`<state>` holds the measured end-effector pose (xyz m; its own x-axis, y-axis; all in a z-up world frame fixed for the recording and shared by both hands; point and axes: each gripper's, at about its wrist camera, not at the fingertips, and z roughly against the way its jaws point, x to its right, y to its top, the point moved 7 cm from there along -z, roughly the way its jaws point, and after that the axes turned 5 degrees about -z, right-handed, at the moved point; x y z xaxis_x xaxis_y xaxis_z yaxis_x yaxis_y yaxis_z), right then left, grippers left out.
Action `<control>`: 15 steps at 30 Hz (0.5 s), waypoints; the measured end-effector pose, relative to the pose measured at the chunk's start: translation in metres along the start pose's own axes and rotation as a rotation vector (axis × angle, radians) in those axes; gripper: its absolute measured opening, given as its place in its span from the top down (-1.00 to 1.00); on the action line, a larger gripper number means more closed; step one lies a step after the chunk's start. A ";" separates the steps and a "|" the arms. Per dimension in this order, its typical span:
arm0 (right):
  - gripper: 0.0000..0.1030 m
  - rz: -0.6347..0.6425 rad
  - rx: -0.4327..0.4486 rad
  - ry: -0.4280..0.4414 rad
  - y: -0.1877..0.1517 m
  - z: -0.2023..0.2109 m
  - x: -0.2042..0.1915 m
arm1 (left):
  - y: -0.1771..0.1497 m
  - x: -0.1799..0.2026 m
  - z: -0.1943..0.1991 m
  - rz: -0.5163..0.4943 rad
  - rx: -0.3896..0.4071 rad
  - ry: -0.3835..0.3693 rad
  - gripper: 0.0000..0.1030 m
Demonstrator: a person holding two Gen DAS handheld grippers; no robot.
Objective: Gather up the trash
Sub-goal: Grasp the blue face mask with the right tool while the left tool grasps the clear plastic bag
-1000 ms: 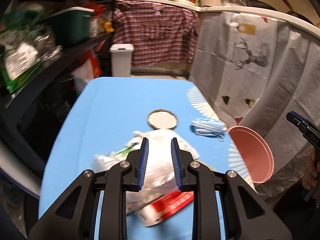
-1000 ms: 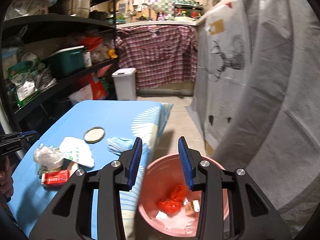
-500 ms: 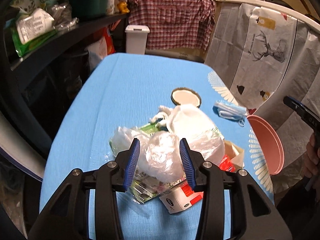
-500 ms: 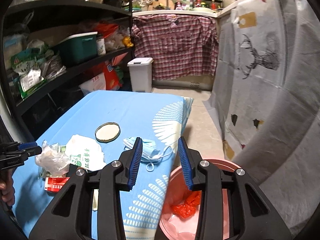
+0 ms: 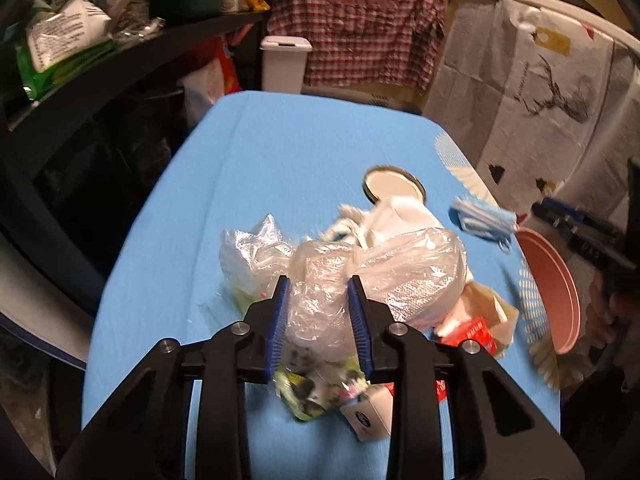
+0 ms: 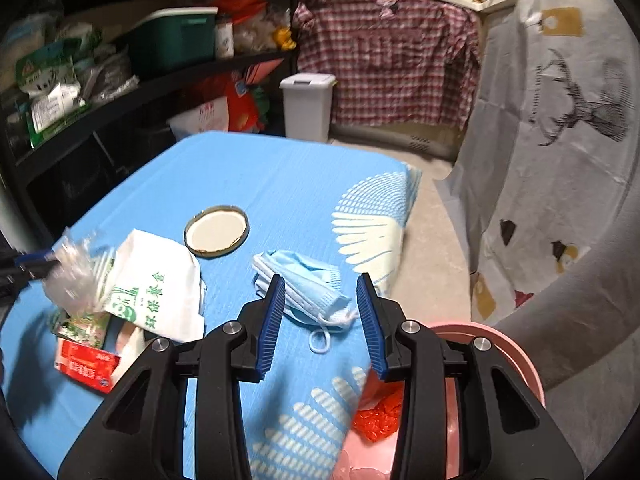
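My left gripper (image 5: 317,292) has a crumpled clear plastic bag (image 5: 320,280) between its fingers, lifted off the trash pile; it also shows in the right wrist view (image 6: 76,276). Whether the jaws pinch it I cannot tell. Under it lie a white bag with green print (image 6: 156,280), a red carton (image 6: 86,364) and a green wrapper (image 5: 308,394). My right gripper (image 6: 321,300) is open just above a blue face mask (image 6: 304,288) on the blue tablecloth. A pink bin (image 6: 496,360) with red trash inside stands below the table's right edge.
A round jar lid (image 6: 216,230) lies beyond the pile. Dark shelves (image 6: 120,80) run along the left. A white pedal bin (image 6: 306,106) stands past the table's far end. Grey covered furniture (image 6: 560,140) is on the right.
My left gripper came down onto the pile and the clear bag now sits between its fingers. My right gripper swung left from over the pink bin to above the face mask.
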<state>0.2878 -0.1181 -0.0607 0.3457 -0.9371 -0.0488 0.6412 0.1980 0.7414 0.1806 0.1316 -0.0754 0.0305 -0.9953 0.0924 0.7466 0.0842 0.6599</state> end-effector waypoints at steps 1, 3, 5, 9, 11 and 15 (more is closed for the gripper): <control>0.25 0.009 -0.007 0.001 -0.001 -0.005 -0.002 | 0.003 -0.005 0.002 0.012 0.010 0.012 0.44; 0.25 0.035 -0.030 0.001 -0.002 -0.019 -0.008 | 0.006 -0.012 0.004 0.030 0.020 0.027 0.45; 0.25 0.057 -0.051 -0.004 -0.003 -0.030 -0.010 | 0.009 -0.016 0.005 0.036 0.028 0.042 0.45; 0.21 0.092 -0.089 -0.015 -0.008 -0.045 -0.013 | 0.015 -0.022 0.007 0.043 0.044 0.053 0.45; 0.21 0.105 -0.098 -0.017 -0.010 -0.048 -0.014 | 0.019 -0.020 0.007 0.041 0.052 0.050 0.45; 0.21 0.135 -0.122 -0.019 -0.015 -0.053 -0.017 | 0.024 -0.015 0.007 0.030 0.057 0.042 0.45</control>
<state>0.3088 -0.0898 -0.1067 0.4218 -0.9047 0.0592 0.6687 0.3545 0.6535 0.1931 0.1492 -0.0555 0.0809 -0.9933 0.0826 0.7061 0.1156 0.6987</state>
